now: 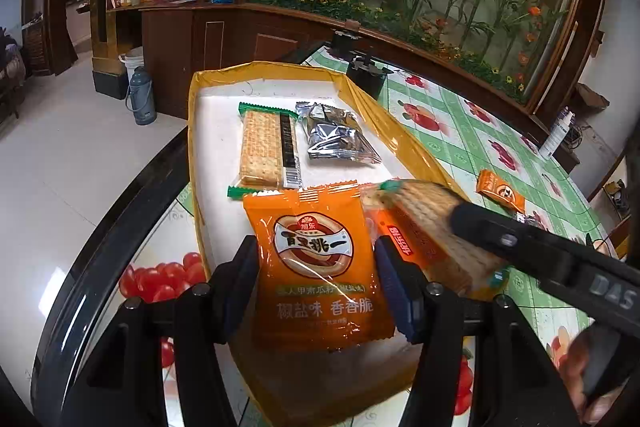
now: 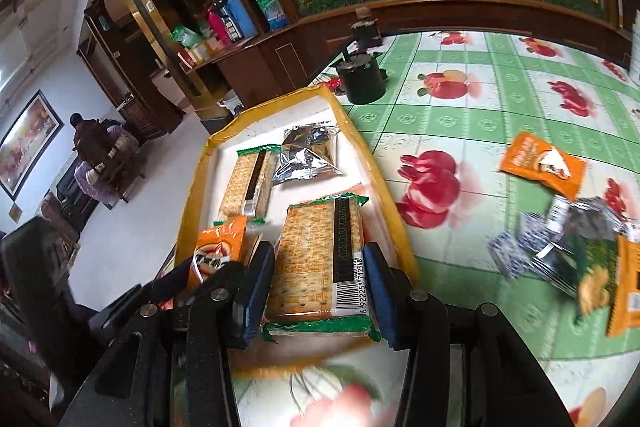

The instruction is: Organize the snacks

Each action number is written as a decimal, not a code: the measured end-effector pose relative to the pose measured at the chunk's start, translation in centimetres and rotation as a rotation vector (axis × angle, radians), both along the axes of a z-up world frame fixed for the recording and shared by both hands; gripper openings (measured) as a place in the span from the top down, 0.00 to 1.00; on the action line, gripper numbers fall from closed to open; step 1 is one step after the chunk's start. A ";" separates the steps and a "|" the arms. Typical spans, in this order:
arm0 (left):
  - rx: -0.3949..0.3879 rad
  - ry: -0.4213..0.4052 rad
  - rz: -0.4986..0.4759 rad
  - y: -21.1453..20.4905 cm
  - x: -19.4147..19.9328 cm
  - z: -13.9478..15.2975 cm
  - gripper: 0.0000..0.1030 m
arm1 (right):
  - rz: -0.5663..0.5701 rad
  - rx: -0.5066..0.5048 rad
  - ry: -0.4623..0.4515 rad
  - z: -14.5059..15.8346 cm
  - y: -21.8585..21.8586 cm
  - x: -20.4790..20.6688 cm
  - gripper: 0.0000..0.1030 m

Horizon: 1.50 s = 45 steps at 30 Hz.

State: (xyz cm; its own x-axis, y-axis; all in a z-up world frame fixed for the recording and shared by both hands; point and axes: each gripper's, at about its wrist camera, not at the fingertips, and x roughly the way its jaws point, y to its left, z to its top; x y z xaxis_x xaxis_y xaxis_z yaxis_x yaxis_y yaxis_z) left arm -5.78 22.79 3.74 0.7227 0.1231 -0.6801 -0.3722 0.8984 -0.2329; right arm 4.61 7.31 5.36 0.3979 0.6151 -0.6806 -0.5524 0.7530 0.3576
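I hold a gripper in each hand, both over the yellow tray point(image 1: 372, 107) with the white floor. My left gripper point(image 1: 318, 281) pinches an orange snack bag point(image 1: 316, 267) between its two blue pads, one pad on each side edge of the bag. The bag hangs above the near end of the tray. My right gripper point(image 2: 318, 293) pinches a cracker pack point(image 2: 316, 267) with green ends, and its blue pads press on the long sides of the pack. That pack is over the near right part of the tray, just beside the orange bag. In the left view the right gripper comes in from the right as a black arm, with the cracker pack at its tip. Farther back in the tray lie another cracker pack point(image 1: 266, 149) and a silver packet point(image 1: 336, 137), side by side and flat on the white floor. The tray sits on a table point(image 2: 480, 107) with a green and white cloth with red fruit on it. On the cloth to the right lie more snacks: a small orange packet point(image 2: 542, 167) and a blurry pile of packets point(image 2: 568, 251).
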 end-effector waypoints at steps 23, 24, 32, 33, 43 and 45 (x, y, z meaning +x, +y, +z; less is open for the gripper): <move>-0.015 -0.059 -0.004 -1.1 0.0 1.4 0.36 | -0.093 0.124 -0.018 1.1 -6.6 1.8 0.50; -0.014 -0.062 -0.008 -1.3 -0.1 1.6 0.36 | -0.123 0.120 -0.021 1.1 -8.0 2.2 0.50; 0.018 -0.069 -0.106 -5.7 0.3 2.7 0.36 | -0.293 -0.013 0.021 -1.7 -16.2 6.5 0.50; 0.024 -0.066 -0.127 -6.4 0.3 2.8 0.36 | -0.260 -0.026 0.032 -2.0 -16.3 6.4 0.50; 0.028 -0.015 -0.383 -13.9 2.3 2.6 0.26 | -0.196 0.111 0.013 -0.8 -22.5 4.2 0.50; 0.032 0.018 -0.484 -16.7 3.3 2.0 0.20 | -0.287 0.153 0.064 -1.3 -24.8 5.1 0.50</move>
